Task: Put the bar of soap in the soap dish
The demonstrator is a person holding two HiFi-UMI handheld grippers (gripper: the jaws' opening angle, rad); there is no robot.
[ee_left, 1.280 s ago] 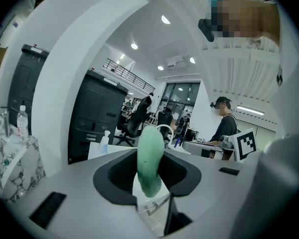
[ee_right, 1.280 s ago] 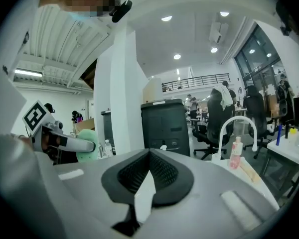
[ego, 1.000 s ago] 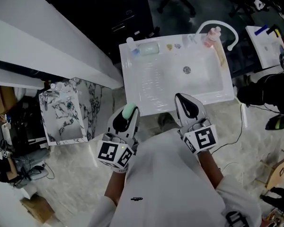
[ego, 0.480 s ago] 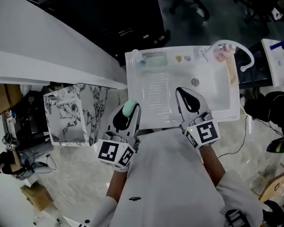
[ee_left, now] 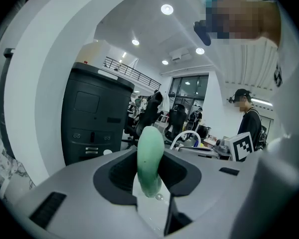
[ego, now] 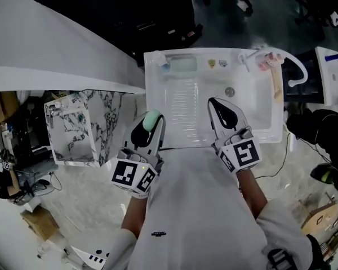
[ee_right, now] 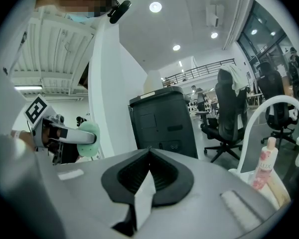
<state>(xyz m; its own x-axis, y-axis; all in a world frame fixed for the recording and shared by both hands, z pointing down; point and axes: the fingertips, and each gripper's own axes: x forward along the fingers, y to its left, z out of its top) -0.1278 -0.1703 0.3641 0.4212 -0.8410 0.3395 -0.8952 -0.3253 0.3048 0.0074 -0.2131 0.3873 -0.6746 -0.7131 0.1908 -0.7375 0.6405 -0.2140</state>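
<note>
My left gripper [ego: 150, 124] is shut on a pale green bar of soap [ego: 152, 118], held by the near left edge of the white sink unit [ego: 158, 136]. In the left gripper view the soap [ee_left: 150, 159] stands on edge between the jaws of the left gripper [ee_left: 150, 176]. The soap dish [ego: 183, 64], pale green, lies on the sink's far ledge at the left. My right gripper [ego: 224, 111] is shut and holds nothing, over the near side of the basin; its jaws meet in the right gripper view [ee_right: 148, 166], where the soap [ee_right: 90, 141] shows at left.
A white curved tap [ego: 293, 66] and a pink bottle [ego: 265, 61] stand at the sink's far right. A drain [ego: 230, 91] sits in the basin. A marbled box [ego: 73, 128] stands left of the sink; a white counter [ego: 45, 55] runs behind it. Office chairs [ee_right: 229, 118] stand beyond.
The view has shifted slightly; both grippers keep their places at the sink's near edge, the left one still shut on the soap.
</note>
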